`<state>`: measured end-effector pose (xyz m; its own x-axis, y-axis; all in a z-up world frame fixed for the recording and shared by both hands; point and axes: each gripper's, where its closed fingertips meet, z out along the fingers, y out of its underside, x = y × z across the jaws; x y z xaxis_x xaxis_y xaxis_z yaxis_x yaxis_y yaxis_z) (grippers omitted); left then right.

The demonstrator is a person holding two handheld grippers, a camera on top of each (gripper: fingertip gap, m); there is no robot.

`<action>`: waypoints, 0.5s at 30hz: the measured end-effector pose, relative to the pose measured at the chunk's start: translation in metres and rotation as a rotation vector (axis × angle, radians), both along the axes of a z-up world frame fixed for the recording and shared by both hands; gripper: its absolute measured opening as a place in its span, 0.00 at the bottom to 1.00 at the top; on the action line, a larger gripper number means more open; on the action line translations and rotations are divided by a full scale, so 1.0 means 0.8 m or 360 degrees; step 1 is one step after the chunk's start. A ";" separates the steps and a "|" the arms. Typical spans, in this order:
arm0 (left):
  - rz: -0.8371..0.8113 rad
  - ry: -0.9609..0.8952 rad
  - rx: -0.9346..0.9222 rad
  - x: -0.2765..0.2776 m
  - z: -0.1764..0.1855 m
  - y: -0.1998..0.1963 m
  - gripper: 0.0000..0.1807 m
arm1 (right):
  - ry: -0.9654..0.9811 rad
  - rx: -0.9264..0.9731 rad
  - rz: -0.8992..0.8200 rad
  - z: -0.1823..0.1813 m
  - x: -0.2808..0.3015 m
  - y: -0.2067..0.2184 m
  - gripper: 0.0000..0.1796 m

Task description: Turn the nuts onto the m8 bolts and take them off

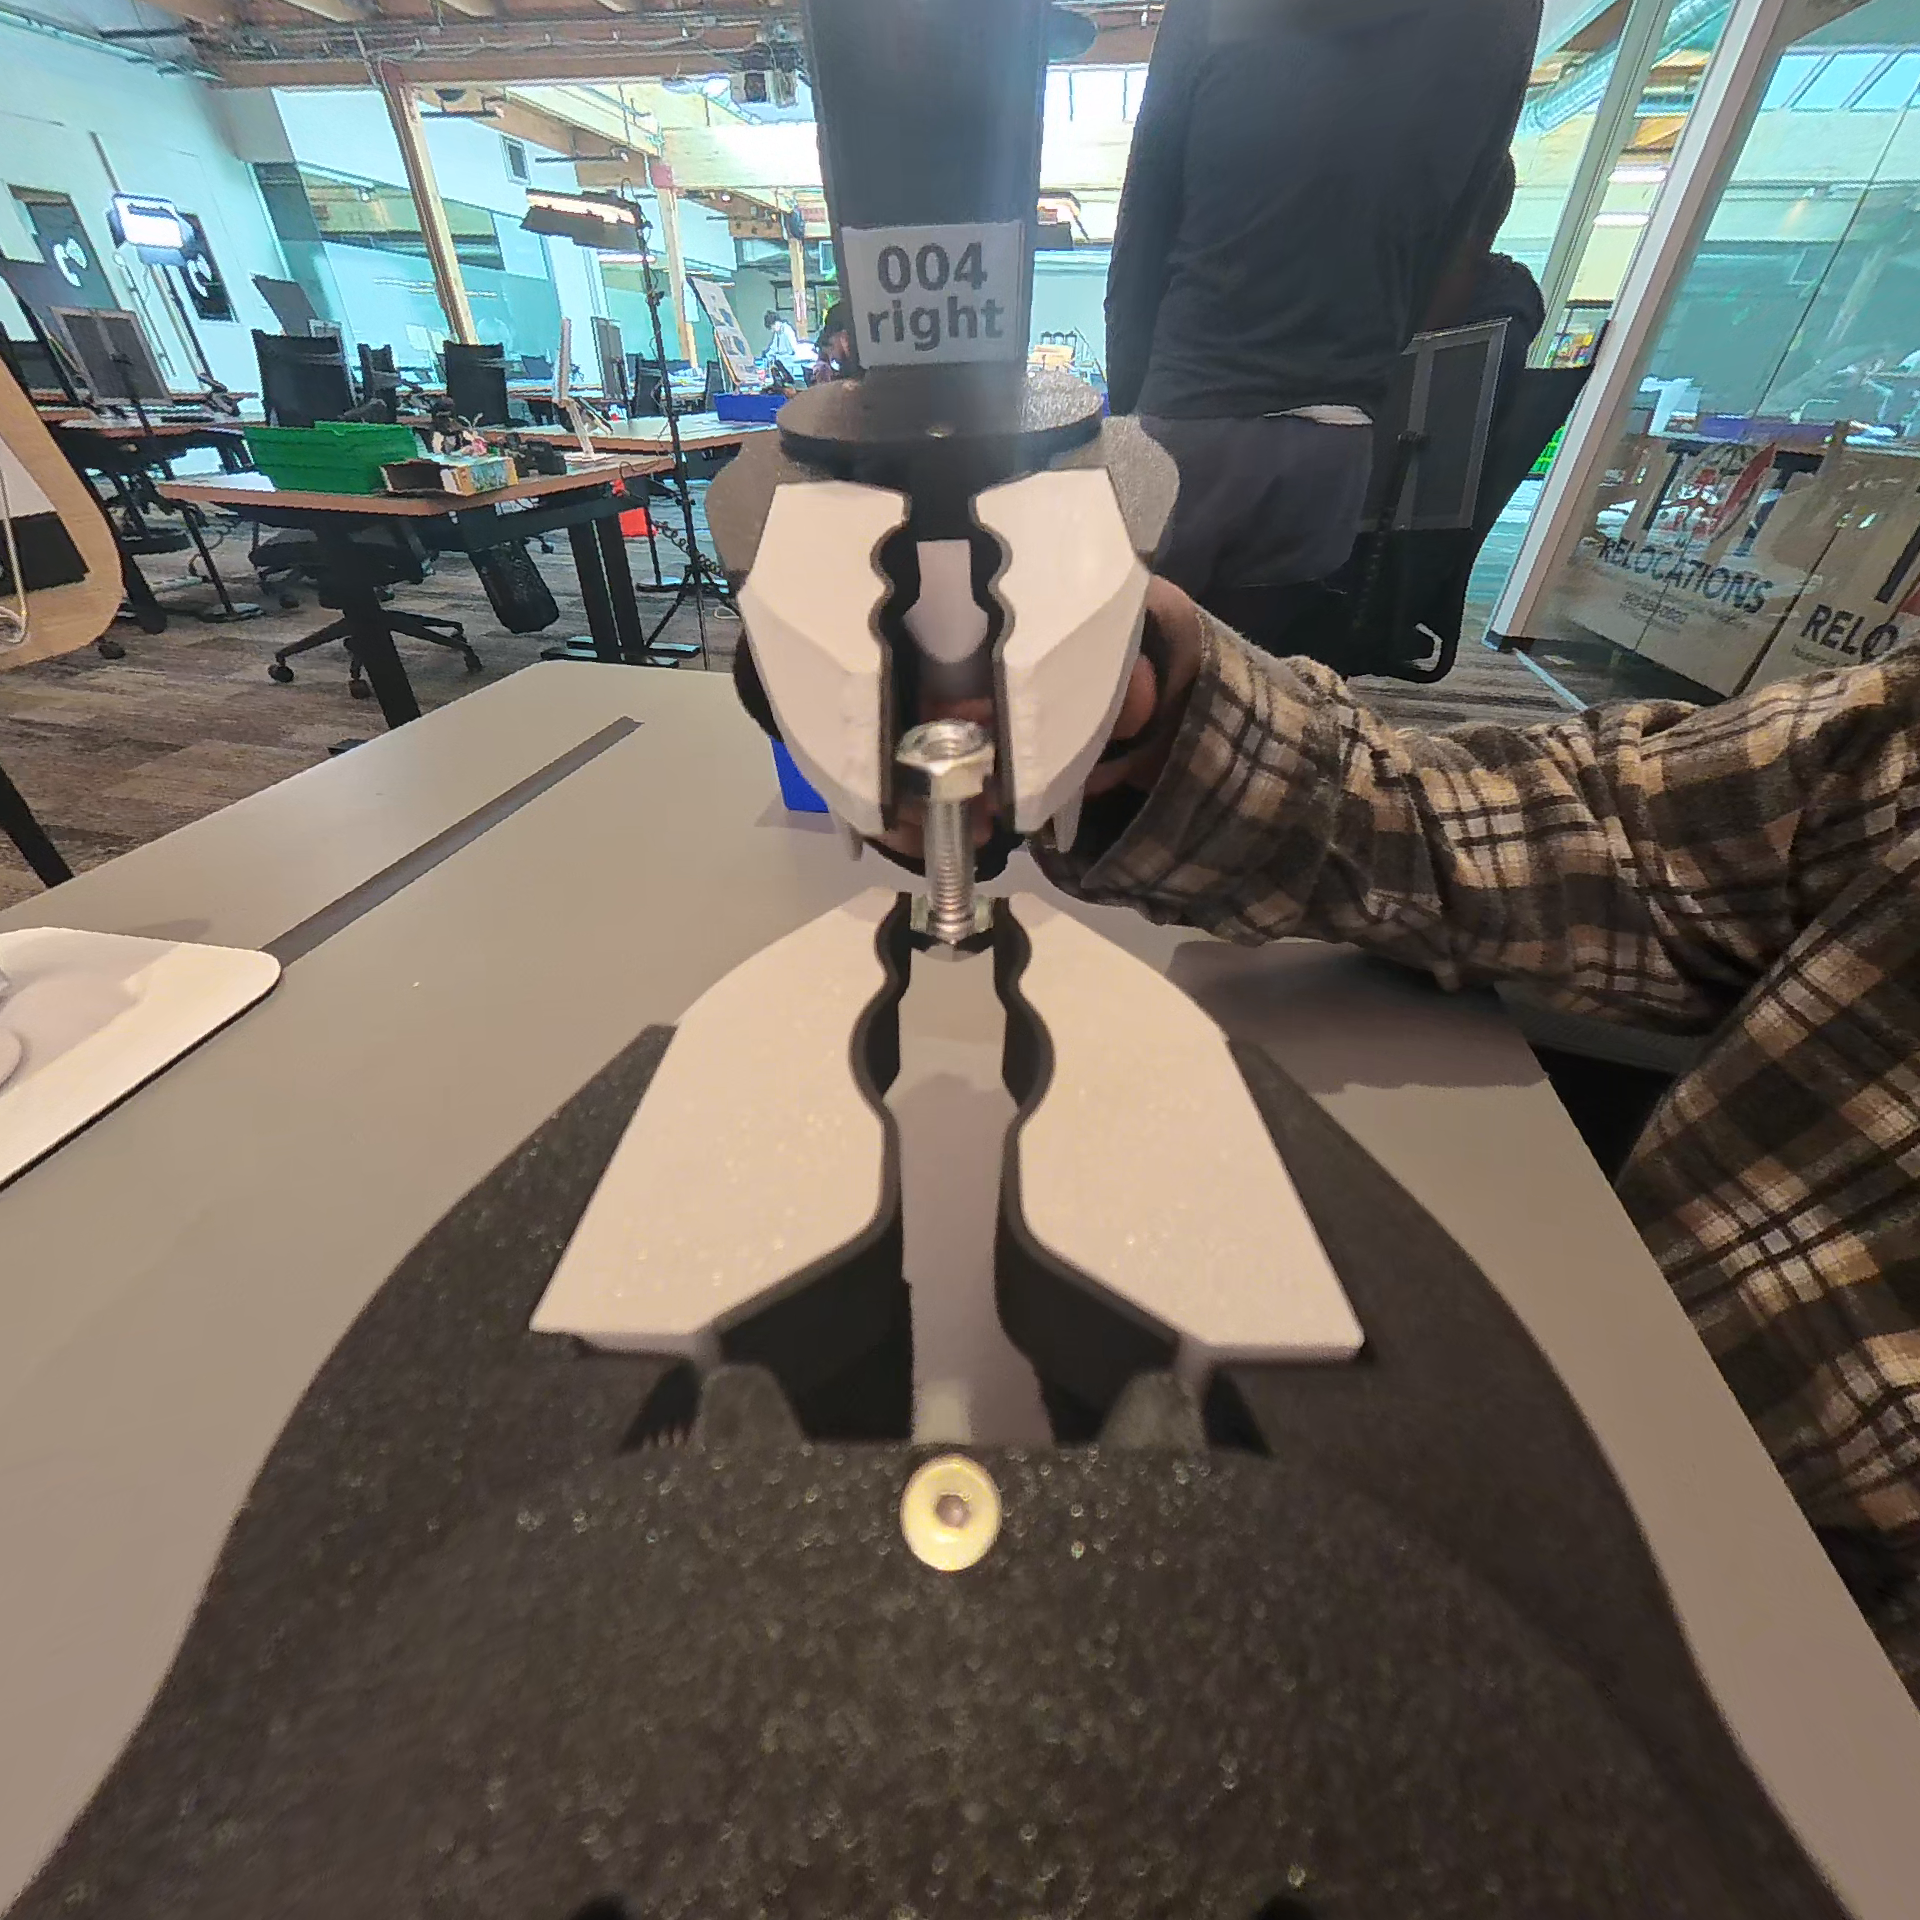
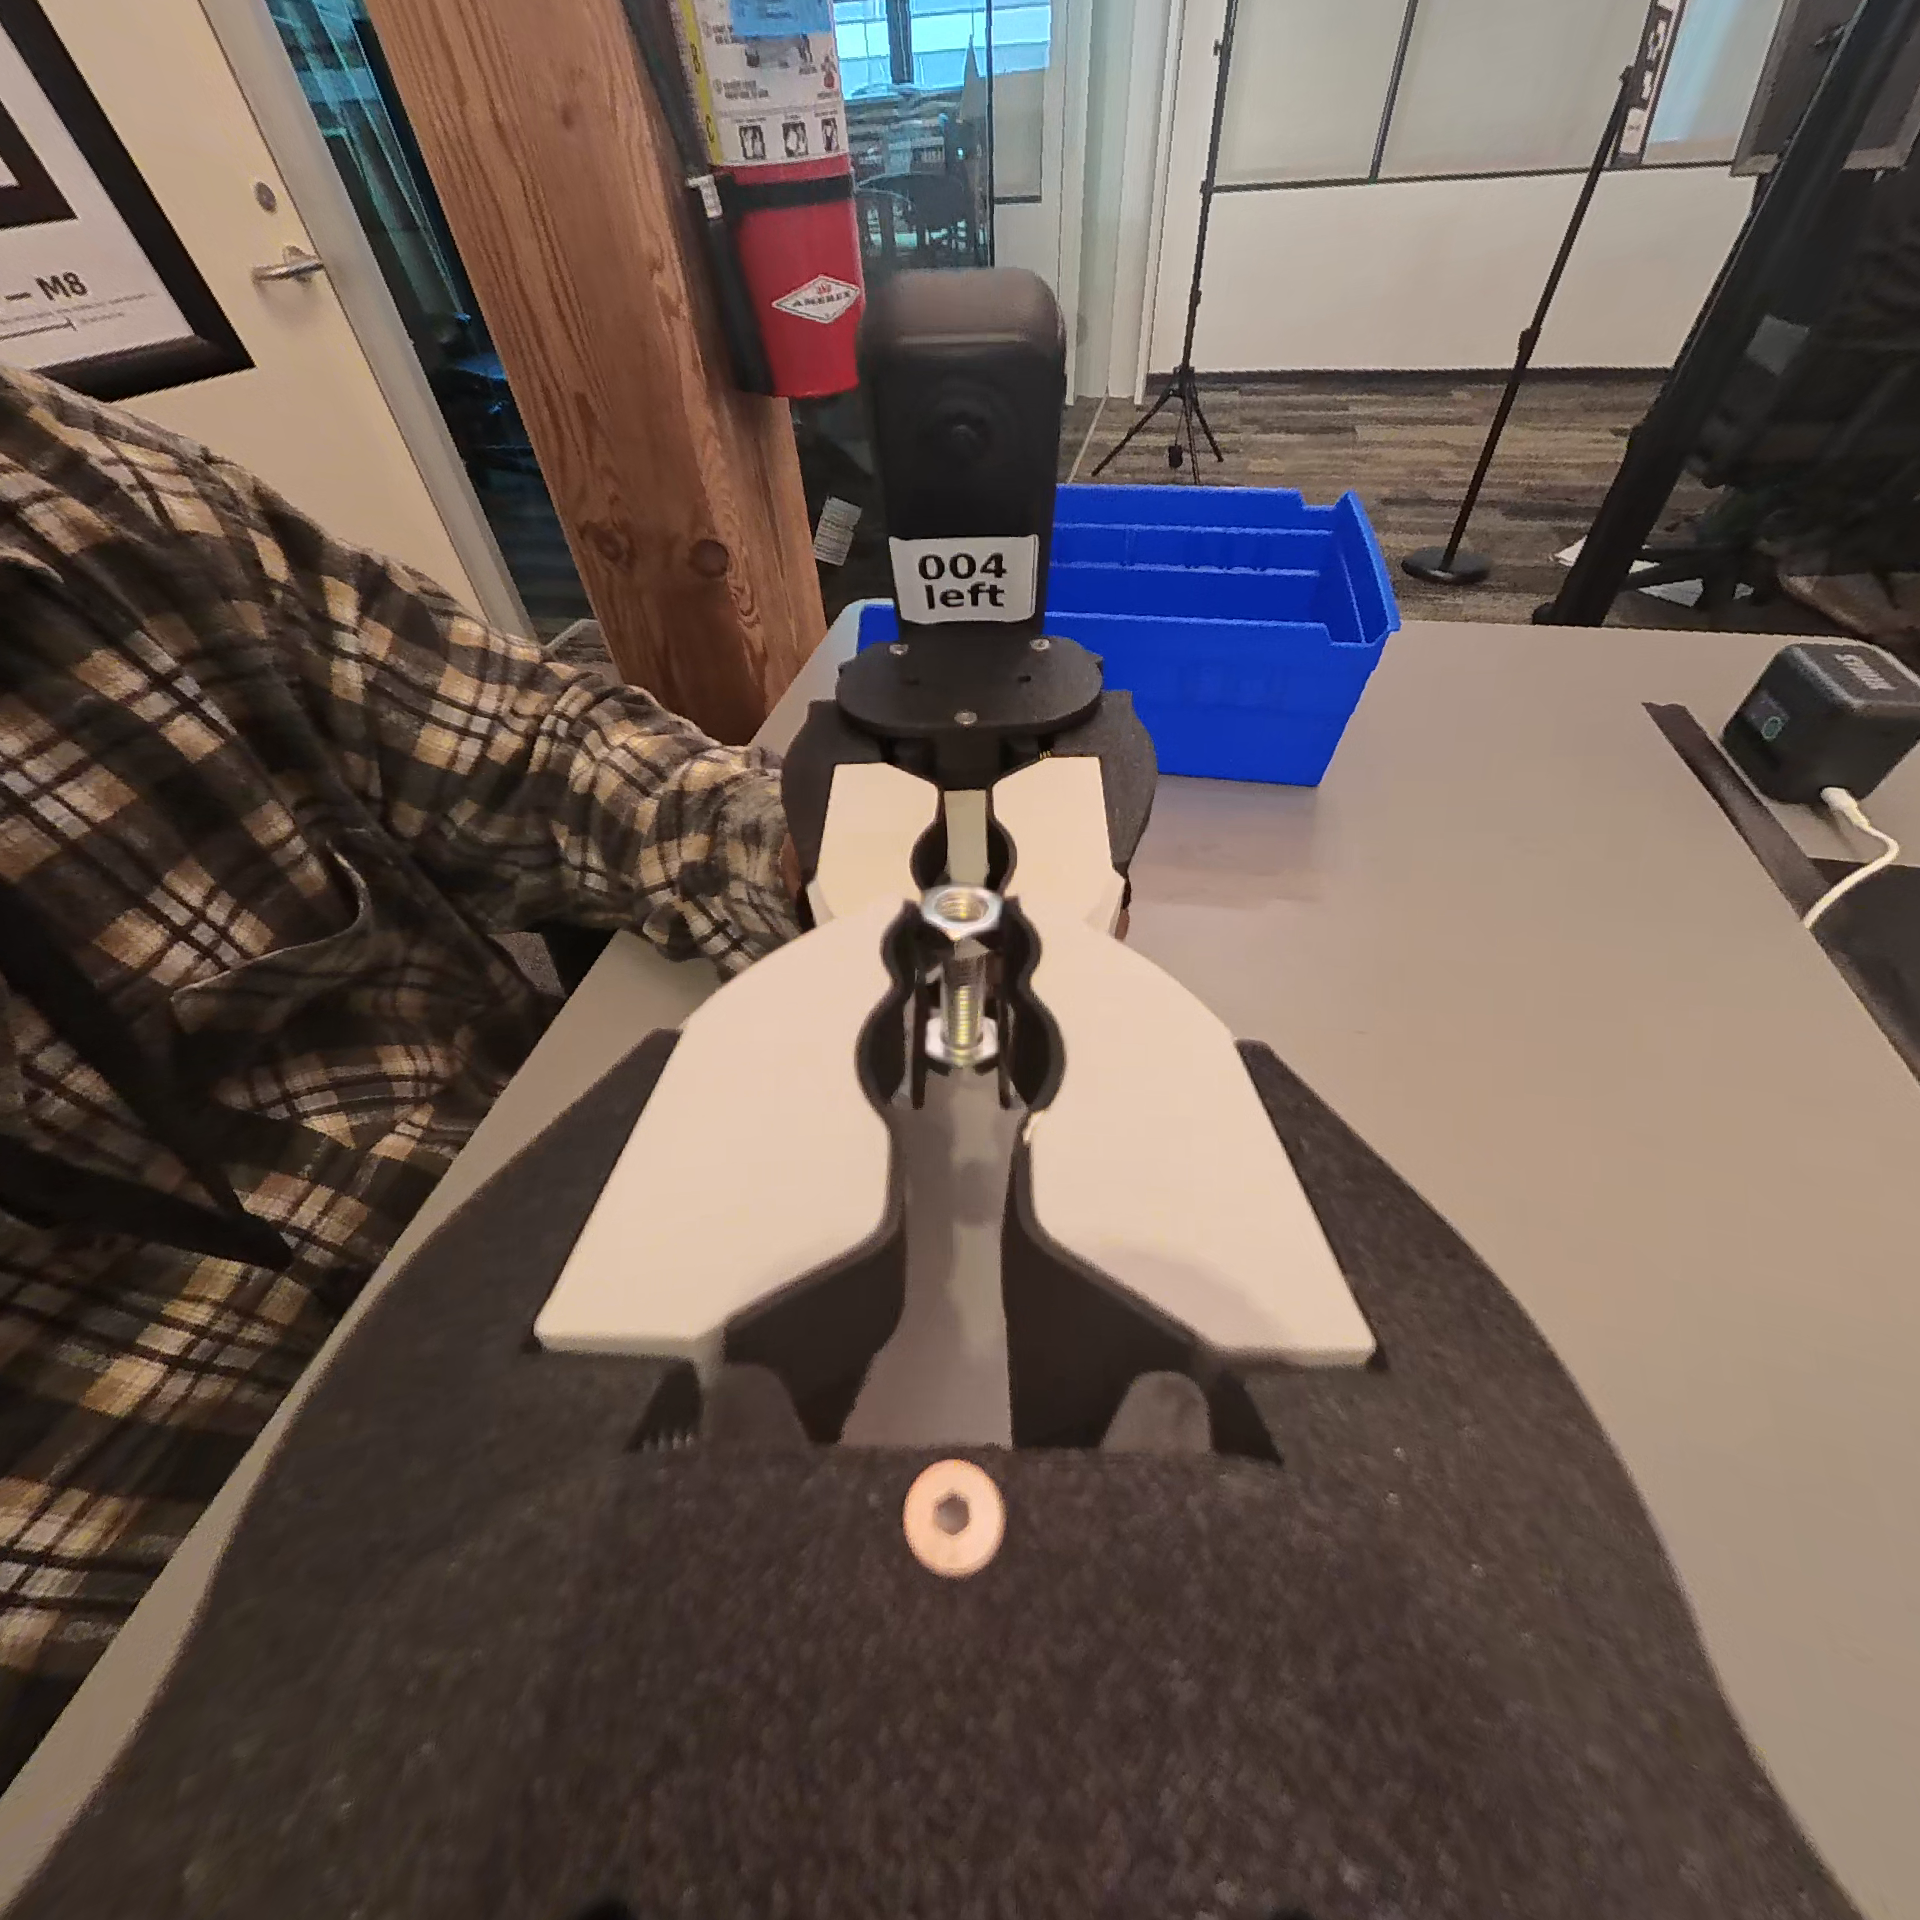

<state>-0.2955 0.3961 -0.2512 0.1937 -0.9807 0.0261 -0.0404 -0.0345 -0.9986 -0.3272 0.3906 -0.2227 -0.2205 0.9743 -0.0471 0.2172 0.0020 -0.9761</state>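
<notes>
A silver M8 bolt (image 1: 940,847) stands tilted up above the grey table (image 1: 416,1091), between two grippers that face each other. My left gripper (image 1: 948,927) is shut on the bolt's lower hex head (image 1: 948,925). My right gripper (image 1: 943,800) comes in from above and is shut on a hex nut (image 1: 943,764) at the top end of the thread. In the right wrist view the nut (image 2: 961,914) sits between my right gripper's tips (image 2: 961,920), with its hole open. The thread (image 2: 961,997) runs down to the head (image 2: 961,1044), where the left gripper (image 2: 961,1055) reaches under.
A blue bin (image 2: 1226,665) stands on the table behind the left gripper. A black box with a white cable (image 2: 1818,727) sits at the right edge. A white pad (image 1: 125,1029) lies at the left. Plaid sleeves (image 1: 1455,831) hold both grippers. A person (image 1: 1299,312) stands behind the table. Both grippers' tips are close together, under 4 cm apart.
</notes>
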 end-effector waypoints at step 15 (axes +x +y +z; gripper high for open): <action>0.0006 0.0073 0.0015 0.006 -0.011 0.000 0.08 | 0.0213 0.0102 -0.0258 0.053 0.023 0.007 0.08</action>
<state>-0.2906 0.3962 -0.2600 0.1981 -0.9801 0.0076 -0.0859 -0.0251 -0.9960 -0.3086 0.3965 -0.1804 -0.0609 0.9975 0.0351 0.0882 0.0404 -0.9953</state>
